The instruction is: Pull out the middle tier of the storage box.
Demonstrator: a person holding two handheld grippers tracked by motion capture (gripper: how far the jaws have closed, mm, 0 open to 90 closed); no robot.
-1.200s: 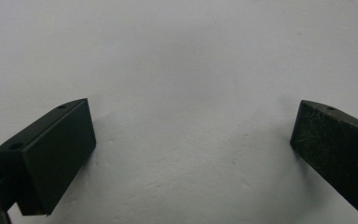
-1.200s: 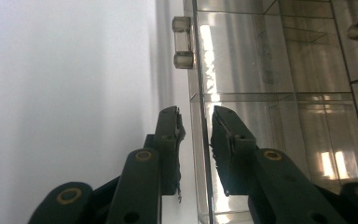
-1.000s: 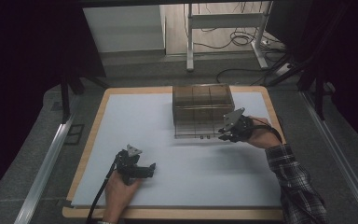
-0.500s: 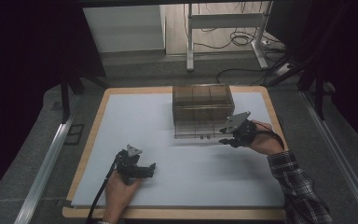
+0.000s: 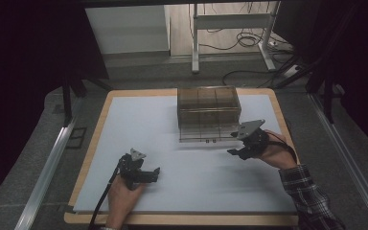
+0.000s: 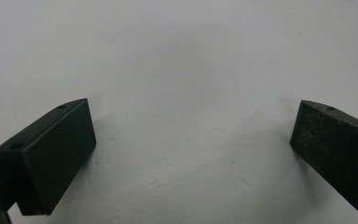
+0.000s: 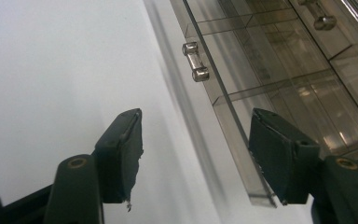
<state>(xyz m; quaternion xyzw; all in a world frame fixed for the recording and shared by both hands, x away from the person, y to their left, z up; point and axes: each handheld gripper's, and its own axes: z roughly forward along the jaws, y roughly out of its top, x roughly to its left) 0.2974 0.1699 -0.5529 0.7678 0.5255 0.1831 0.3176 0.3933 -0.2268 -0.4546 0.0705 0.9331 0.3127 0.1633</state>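
My right hand-held gripper (image 7: 196, 154) hangs released astride the pulled-out drawer's (image 7: 235, 126) front edge of the smoky organizer box (image 5: 209, 106) mid-bench, so I judge I should clamp squarely near its clear handle (image 7: 195, 61).

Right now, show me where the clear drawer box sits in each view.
High view: clear drawer box at the mat's far centre, bottom drawer pulled out toward the right tongs.
Left gripper view: not in it.
Right gripper view: upper right, drawer front edge between the jaws.
Shared landmark: the drawer's small clear handle.
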